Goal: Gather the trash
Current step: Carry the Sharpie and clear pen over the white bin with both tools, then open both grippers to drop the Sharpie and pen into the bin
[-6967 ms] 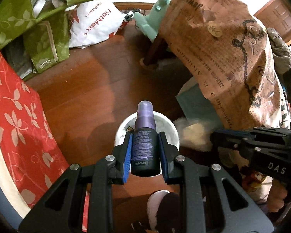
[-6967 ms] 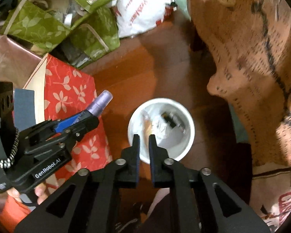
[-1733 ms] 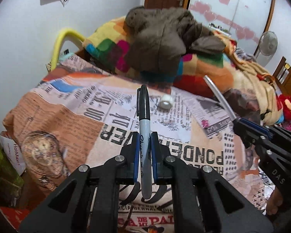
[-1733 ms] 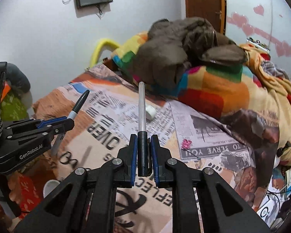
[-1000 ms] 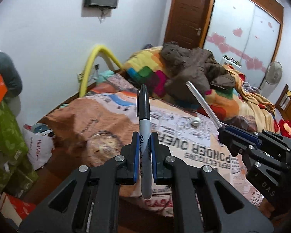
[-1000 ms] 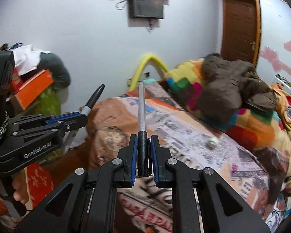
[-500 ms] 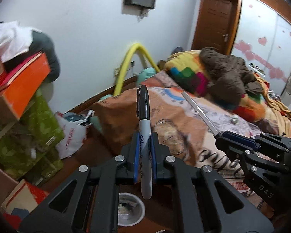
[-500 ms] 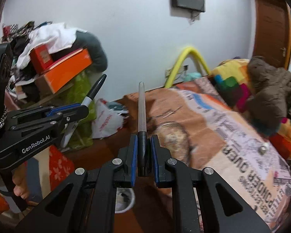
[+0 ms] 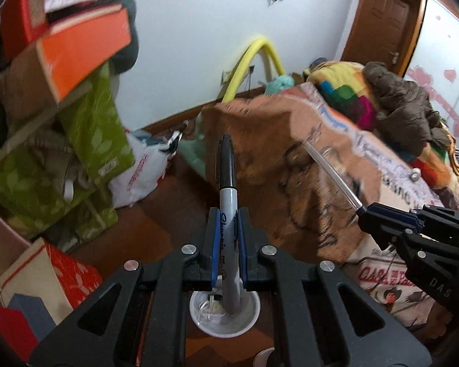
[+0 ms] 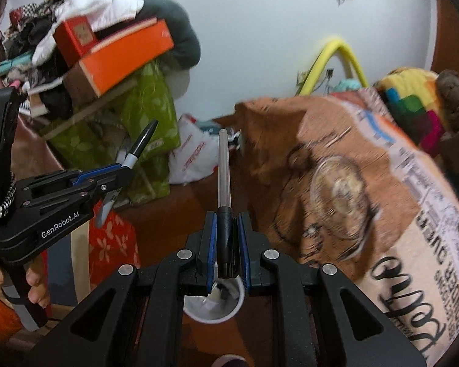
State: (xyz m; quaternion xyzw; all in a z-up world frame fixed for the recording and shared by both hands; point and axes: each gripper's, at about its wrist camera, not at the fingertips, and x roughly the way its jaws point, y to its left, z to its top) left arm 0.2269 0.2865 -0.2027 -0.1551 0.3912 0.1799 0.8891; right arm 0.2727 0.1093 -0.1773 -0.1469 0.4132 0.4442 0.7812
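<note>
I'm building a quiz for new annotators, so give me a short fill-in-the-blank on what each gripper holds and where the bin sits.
1. The left gripper is shut on a grey marker with a ____ cap.
2. The right gripper is shut on a slim pen with a clear barrel and a ____ end.
3. The round white bin stands on the ____ wooden floor.

Missing words: black; black; brown

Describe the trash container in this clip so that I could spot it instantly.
Start at the bed draped in the newspaper-print cover and drop to the brown floor beside it. There stands a small round white bin, seen below the left claw; it is the only white open-topped thing there, with scraps inside.
</note>
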